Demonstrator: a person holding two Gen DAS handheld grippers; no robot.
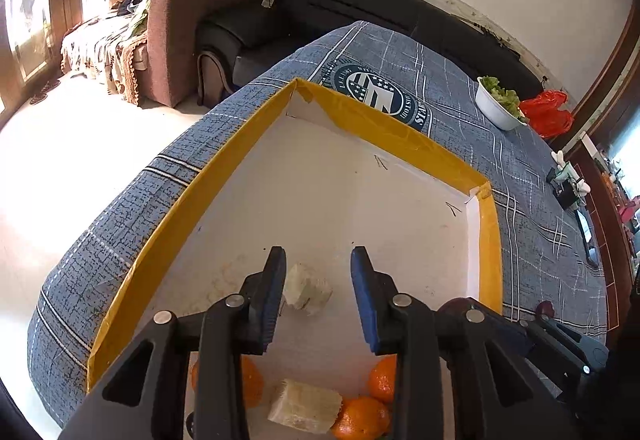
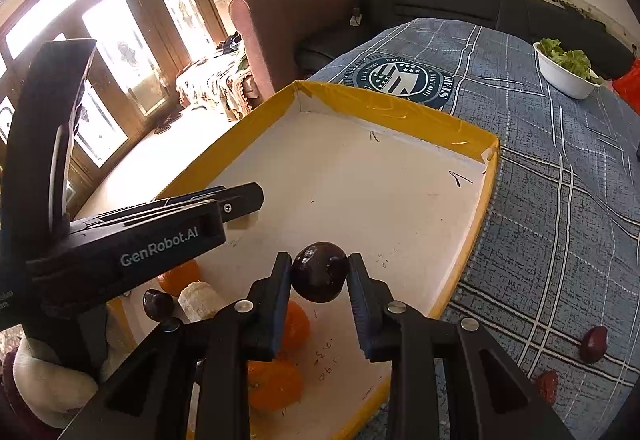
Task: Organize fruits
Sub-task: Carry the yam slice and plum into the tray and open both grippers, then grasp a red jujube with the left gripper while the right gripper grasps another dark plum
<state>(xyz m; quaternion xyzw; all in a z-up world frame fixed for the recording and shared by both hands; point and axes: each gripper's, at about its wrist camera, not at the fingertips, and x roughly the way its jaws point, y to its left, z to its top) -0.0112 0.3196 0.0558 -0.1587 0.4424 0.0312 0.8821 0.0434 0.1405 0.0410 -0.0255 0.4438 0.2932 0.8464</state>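
oranges: three round orange fruits (image 1: 362, 418) in the near end of the yellow-rimmed white tray (image 1: 412, 138)
plums: four dark round plums
right gripper (image 2: 320, 280): clamped on one plum (image 2: 320, 272)
left gripper (image 1: 318, 292): fingers parted, empty, pale cut chunk (image 1: 306, 288) between them

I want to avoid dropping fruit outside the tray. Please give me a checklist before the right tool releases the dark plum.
1. Right tool grips dark plum on both sides: ok.
2. Plum is above the yellow-edged tray: ok.
3. Landing spot free: not ok, an orange lies under it.
4. Left tool open and holding nothing: ok.
5. All plums collected: not ok, one lies on the tablecloth.
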